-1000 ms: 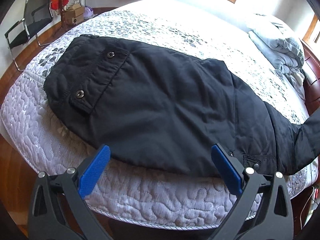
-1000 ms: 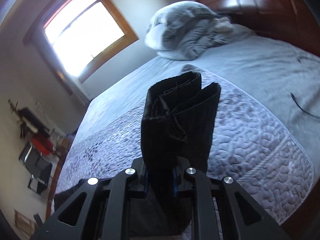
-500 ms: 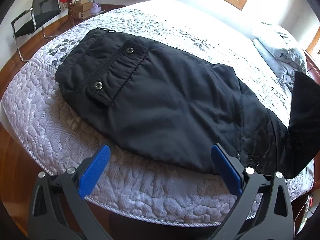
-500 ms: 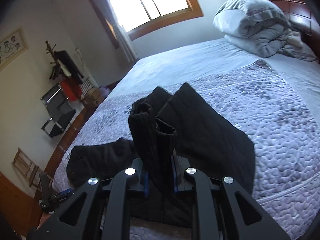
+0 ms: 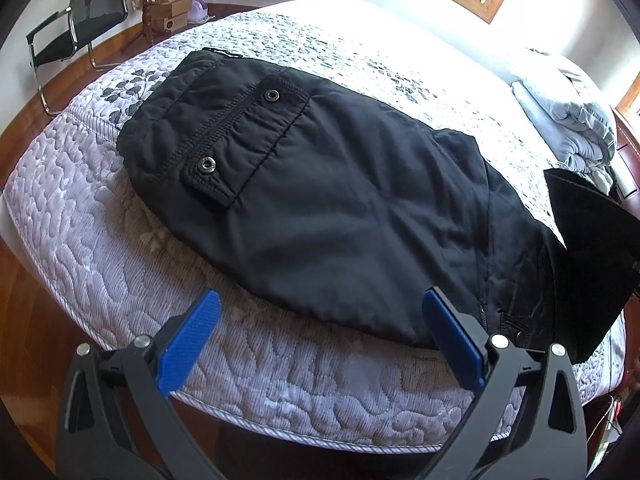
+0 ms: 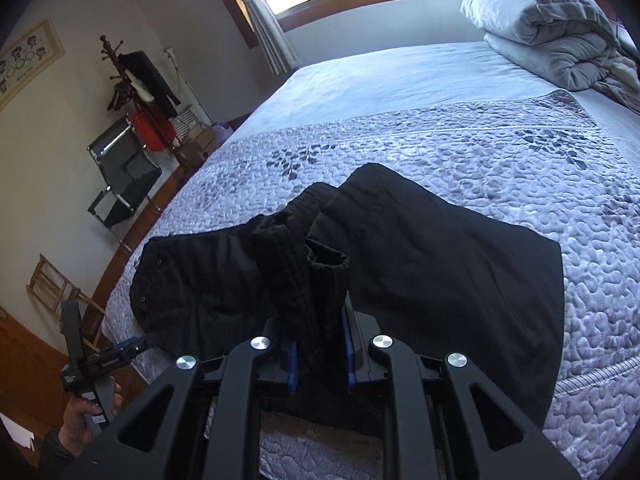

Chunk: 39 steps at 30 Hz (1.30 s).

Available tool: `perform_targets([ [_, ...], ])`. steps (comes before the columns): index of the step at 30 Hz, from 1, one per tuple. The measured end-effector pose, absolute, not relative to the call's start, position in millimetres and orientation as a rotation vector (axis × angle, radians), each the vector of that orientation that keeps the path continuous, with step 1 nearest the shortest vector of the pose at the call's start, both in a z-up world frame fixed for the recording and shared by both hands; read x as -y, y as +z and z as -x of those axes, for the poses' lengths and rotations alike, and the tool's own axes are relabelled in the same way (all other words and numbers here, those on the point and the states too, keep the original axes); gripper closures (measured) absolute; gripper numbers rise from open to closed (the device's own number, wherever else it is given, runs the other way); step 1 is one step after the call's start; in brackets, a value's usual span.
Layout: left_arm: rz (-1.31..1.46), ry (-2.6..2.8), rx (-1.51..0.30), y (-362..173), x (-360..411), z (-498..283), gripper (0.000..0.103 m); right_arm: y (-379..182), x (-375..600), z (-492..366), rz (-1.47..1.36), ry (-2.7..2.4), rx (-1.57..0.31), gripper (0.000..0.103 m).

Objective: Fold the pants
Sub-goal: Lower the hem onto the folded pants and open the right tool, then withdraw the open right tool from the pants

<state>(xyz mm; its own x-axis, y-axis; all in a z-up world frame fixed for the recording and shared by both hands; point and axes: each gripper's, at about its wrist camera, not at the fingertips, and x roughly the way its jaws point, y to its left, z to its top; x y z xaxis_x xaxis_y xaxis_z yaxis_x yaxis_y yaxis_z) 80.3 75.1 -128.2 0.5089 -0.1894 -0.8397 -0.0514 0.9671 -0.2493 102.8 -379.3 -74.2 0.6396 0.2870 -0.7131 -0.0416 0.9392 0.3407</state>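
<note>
My right gripper (image 6: 320, 360) is pinched on the bunched leg ends of the black pants (image 6: 440, 280), the cloth caught between its blue pads (image 6: 291, 368) and rising above them in a thick vertical roll. From this grip the lifted leg section spreads to the right and forward as a broad dark panel over the quilted bedspread (image 6: 500, 148). My left gripper (image 5: 320, 332) is spread wide and holds nothing; its blue pads (image 5: 188, 344) stand apart over the near edge of the mattress, just short of the garment's lower hem. In the left wrist view the pants (image 5: 340, 208) lie flat across the bed, waistband toward the left, with two metal snaps (image 5: 207, 165) on the pocket flap. At the right edge of that view the raised leg section (image 5: 588, 264) hangs as a dark triangle above the bedspread. A folded grey duvet (image 6: 552, 28) rests at the head of the bed, well apart from the pants. A black chair (image 5: 76, 20) and cardboard boxes (image 5: 168, 14) stand on the wooden floor beyond the bed's far corner. In the right wrist view, my left hand (image 6: 76, 420) holds its gripper's handle at lower left.
</note>
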Motion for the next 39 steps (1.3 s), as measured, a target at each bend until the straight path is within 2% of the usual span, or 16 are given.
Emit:
perform_targets([
  [15, 0.233, -0.079, -1.034, -128.8, -73.7, -81.0, 0.003, -127.8, 324.5, -100.7, -0.146, 0.275, -0.994, 0.086],
  [17, 0.238, -0.078, -1.039, -130.7, -73.5, -80.9, 0.003, -138.6, 320.1, -101.5, -0.137, 0.29, -1.02, 0.083],
  [20, 0.238, -0.08, -1.045, -133.5, -71.4, -81.0, 0.003, -156.3, 314.9, -102.0, -0.143, 0.315, -1.052, 0.066],
  [21, 0.235, -0.08, -1.047, -134.4, -70.5, -81.4, 0.003, -159.4, 312.6, -100.5, -0.145, 0.328, -1.061, 0.055],
  [22, 0.231, -0.081, -1.05, -134.9, -69.4, -81.5, 0.003, -159.2, 311.7, -98.9, -0.153, 0.34, -1.062, 0.049],
  [24, 0.223, -0.083, -1.054, -135.2, -68.1, -81.3, 0.003, -150.6, 313.3, -91.8, -0.176, 0.383, -1.044, 0.044],
  [28, 0.222, -0.084, -1.056, -135.4, -66.6, -82.1, 0.003, -116.3, 337.1, -75.1, -0.247, 0.41, -0.926, 0.042],
  [33, 0.218, -0.097, -1.046, -132.3, -59.8, -83.5, 0.003, -81.3, 397.9, -79.0, -0.206, 0.128, -0.821, 0.041],
  [39, 0.209, -0.112, -1.058, -134.5, -52.0, -82.9, 0.003, -108.9, 420.7, -100.1, -0.228, 0.073, -0.893, 0.043],
])
